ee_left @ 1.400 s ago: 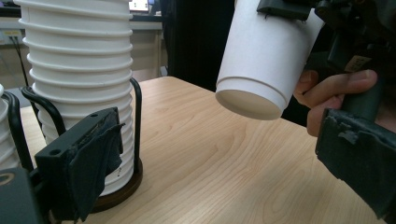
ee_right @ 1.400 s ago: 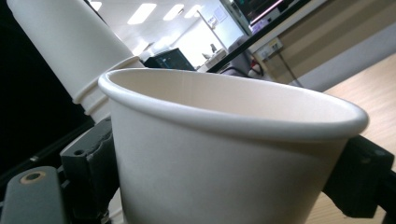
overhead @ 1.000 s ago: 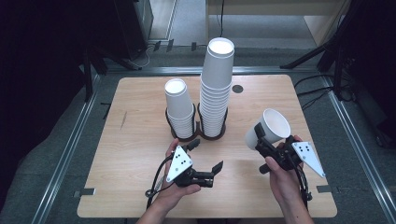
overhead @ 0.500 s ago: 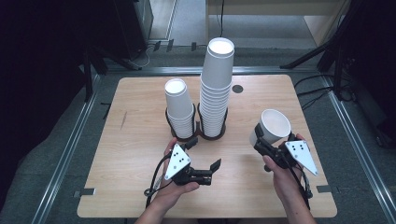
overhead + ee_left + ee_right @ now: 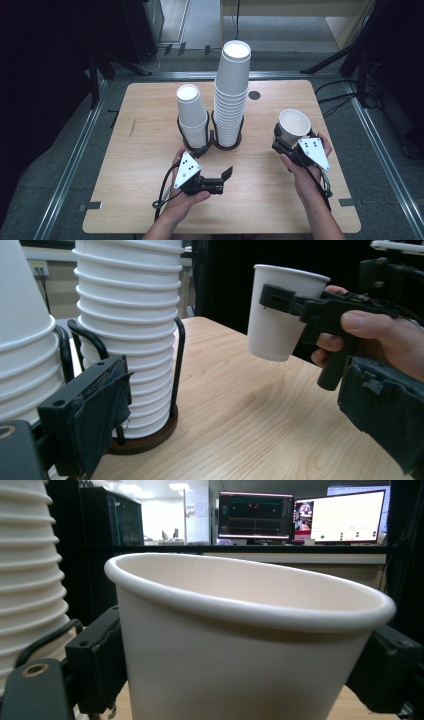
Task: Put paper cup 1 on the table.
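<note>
A lab: lit monitors (image 5: 302,517) on a bench, metal floor rails (image 5: 70,165), dark equipment racks (image 5: 112,517).

A white paper cup (image 5: 293,127) with a rolled rim, empty and mouth-up, hangs slightly tilted above the right side of the wooden tabletop (image 5: 140,150), clamped on both sides, well apart from the stacked cups.

- Your high view lights the table (image 5: 150,200) evenly from above; the surroundings fall dark.
- Your right gripper view's monitors (image 5: 300,515) glare at upper right, softly blurred.
</note>
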Tool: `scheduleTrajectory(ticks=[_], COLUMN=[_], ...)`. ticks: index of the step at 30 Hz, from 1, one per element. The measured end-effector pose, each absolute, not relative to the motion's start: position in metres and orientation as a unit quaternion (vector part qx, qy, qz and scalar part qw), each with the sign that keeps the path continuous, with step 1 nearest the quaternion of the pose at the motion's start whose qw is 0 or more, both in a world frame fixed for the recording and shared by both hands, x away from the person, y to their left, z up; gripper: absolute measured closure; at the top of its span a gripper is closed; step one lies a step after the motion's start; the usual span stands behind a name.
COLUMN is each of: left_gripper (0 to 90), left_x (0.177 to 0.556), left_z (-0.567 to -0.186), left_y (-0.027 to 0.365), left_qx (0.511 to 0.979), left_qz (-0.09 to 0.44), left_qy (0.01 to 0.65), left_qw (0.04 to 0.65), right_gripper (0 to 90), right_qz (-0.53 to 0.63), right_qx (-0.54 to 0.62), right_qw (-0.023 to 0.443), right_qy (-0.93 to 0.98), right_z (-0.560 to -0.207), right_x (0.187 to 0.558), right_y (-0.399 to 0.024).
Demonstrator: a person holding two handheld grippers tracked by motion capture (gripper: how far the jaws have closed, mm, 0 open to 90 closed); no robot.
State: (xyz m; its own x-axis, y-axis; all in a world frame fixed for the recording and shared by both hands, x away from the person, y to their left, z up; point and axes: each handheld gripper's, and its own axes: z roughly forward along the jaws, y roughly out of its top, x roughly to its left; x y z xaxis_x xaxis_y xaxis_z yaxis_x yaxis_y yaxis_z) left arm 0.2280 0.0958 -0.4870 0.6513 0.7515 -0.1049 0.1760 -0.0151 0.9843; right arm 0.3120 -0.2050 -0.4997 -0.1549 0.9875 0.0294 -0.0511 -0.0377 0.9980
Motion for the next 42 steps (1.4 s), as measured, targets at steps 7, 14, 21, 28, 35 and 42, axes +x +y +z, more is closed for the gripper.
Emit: scheduleTrajectory(ticks=[7, 14, 21, 28, 35, 42], left_gripper=[1.0, 1.0, 1.0, 1.0, 1.0, 1.0], left_x=[0.230, 0.232, 0.234, 0.235, 0.235, 0.235], left_z=[-0.489, -0.488, -0.489, -0.489, -0.489, -0.489], left_y=[0.099, 0.104, 0.106, 0.109, 0.111, 0.113], left_qx=[0.673, 0.668, 0.667, 0.665, 0.663, 0.663], left_qz=[0.236, 0.238, 0.237, 0.237, 0.237, 0.238], left_qy=[0.349, 0.355, 0.359, 0.363, 0.365, 0.365], left_qw=[0.609, 0.609, 0.608, 0.608, 0.609, 0.609], right_gripper=[12.0, 12.0, 11.9, 11.9, 11.7, 11.4], right_qz=[0.535, 0.511, 0.515, 0.509, 0.502, 0.501], right_qx=[0.448, 0.473, 0.471, 0.471, 0.481, 0.501], right_qw=[0.482, 0.490, 0.483, 0.485, 0.480, 0.468], right_qy=[0.530, 0.525, 0.529, 0.532, 0.535, 0.528], right_z=[-0.510, -0.524, -0.527, -0.531, -0.540, -0.544], right_x=[0.341, 0.368, 0.388, 0.397, 0.401, 0.404], right_y=[-0.203, -0.209, -0.208, -0.205, -0.202, -0.205])
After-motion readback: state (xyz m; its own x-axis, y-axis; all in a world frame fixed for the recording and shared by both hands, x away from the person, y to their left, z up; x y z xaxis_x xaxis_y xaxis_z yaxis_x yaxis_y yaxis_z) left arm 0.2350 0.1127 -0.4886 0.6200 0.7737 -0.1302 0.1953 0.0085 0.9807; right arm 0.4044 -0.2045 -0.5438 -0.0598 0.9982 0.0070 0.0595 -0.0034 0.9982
